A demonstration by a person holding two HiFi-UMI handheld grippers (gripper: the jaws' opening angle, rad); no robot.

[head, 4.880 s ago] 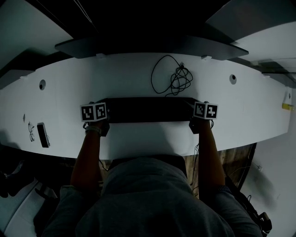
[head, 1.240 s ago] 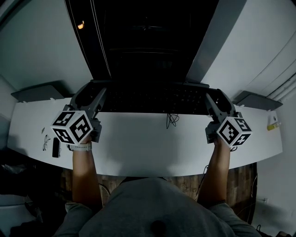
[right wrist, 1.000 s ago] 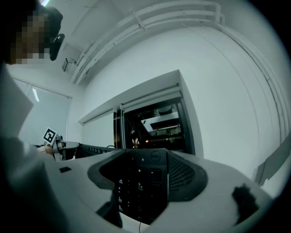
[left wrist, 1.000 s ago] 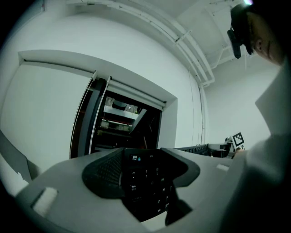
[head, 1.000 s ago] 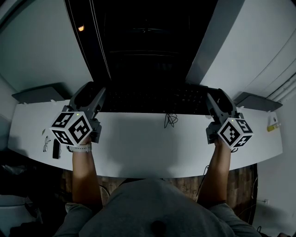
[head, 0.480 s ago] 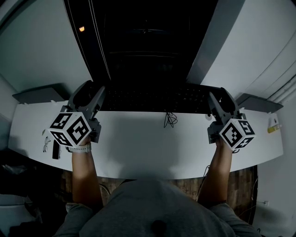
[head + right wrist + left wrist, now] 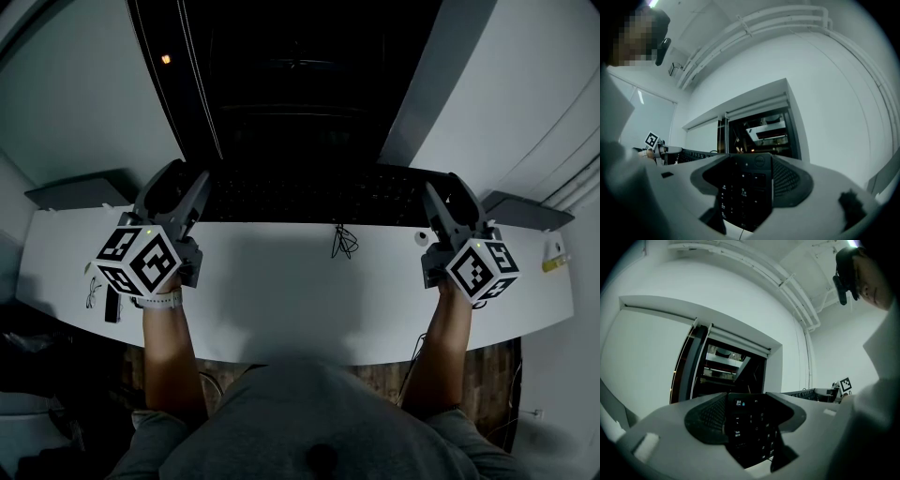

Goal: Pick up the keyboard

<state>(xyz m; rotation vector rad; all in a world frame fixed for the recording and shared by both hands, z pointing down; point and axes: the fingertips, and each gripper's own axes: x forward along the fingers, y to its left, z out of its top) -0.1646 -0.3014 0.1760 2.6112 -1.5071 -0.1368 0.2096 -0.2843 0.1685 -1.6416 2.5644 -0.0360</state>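
The long black computer keyboard [image 7: 314, 197] is up off the white curved desk [image 7: 281, 309], held level across the middle of the head view, in front of a tall dark window opening at the top centre. Its thin black cable [image 7: 344, 242] dangles in a loose tangle below the keyboard's near edge, which tells me nothing supports it from below. The left gripper [image 7: 195, 192] has the end at the frame's left: in its own view the jaws are drawn in against either side of the key rows [image 7: 750, 427] beginning with Esc and Tab, with no slack showing. The right gripper [image 7: 433, 202] does the same on the opposite end, its jaws tight on the number-pad block [image 7: 740, 197]. Taking it by both ends looks sensible to me, since a slab this long would tip or twist from a single grip. Both gripper views look up at wall and ceiling, so the tools are angled upward. A small dark oblong object [image 7: 112, 305] lies untouched at the desk's far left.
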